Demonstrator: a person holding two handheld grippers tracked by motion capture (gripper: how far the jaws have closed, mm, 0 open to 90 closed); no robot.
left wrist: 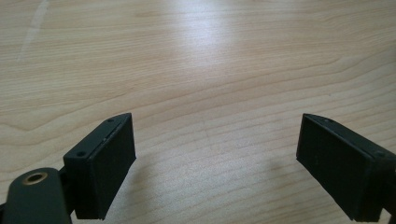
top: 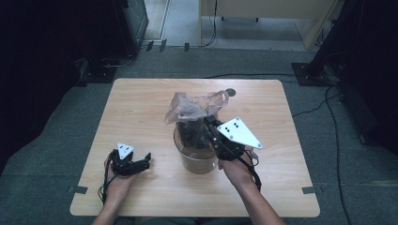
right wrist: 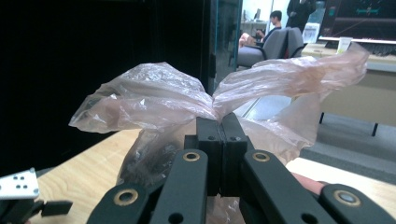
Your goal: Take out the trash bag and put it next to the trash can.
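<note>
A pinkish clear plastic bag (top: 193, 107) with dark contents rises out of a round container (top: 197, 157) at the middle of the wooden table (top: 141, 101). My right gripper (top: 210, 123) is shut on the gathered top of the plastic bag (right wrist: 154, 98), and its jaws meet at the pinch (right wrist: 221, 122). Low over the bare wood near the table's front left, my left gripper (top: 143, 161) stands open with nothing between its pads (left wrist: 112, 161). Its open jaws frame only wood grain in the left gripper view (left wrist: 215, 154).
A small dark round object (top: 230, 92) lies at the table's far edge behind the bag. Cables (top: 328, 101) run over the grey carpet to the right. Dark equipment stands at the far left (top: 126, 28). In the right gripper view, chairs (right wrist: 275, 44) stand in the background.
</note>
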